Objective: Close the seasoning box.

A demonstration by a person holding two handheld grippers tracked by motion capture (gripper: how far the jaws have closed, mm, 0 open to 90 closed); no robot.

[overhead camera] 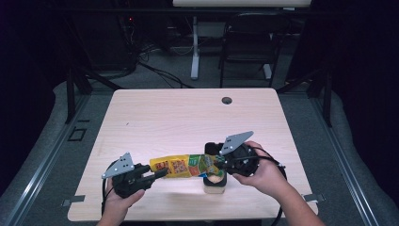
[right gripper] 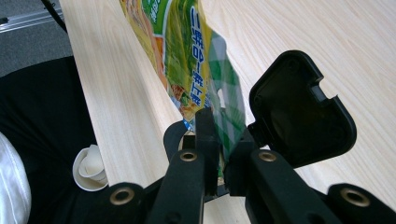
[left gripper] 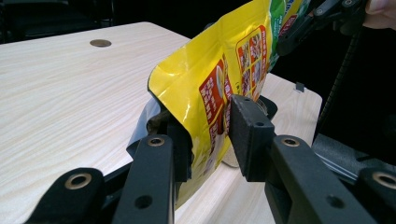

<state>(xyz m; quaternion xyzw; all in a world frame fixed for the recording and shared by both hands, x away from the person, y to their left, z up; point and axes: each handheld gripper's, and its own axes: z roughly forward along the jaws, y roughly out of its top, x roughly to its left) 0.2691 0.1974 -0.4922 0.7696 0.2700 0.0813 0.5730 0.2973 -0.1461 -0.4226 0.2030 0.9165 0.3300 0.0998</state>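
A pale wooden table (overhead camera: 188,117) stands in a dim room, with a dark chair (overhead camera: 249,42) and a white table leg (overhead camera: 195,52) on the grey floor beyond the table's far edge. Above the table's near part, a yellow and green snack pouch (overhead camera: 186,165) stretches level between the tongs. The left gripper (overhead camera: 157,174) is clamped on the pouch's yellow end, the right gripper (overhead camera: 217,165) on its green end. Under that end sits a small container (overhead camera: 214,181), apparently with an open black lid.

Overhead and gripper-close views, shared pouch (overhead camera: 186,165)
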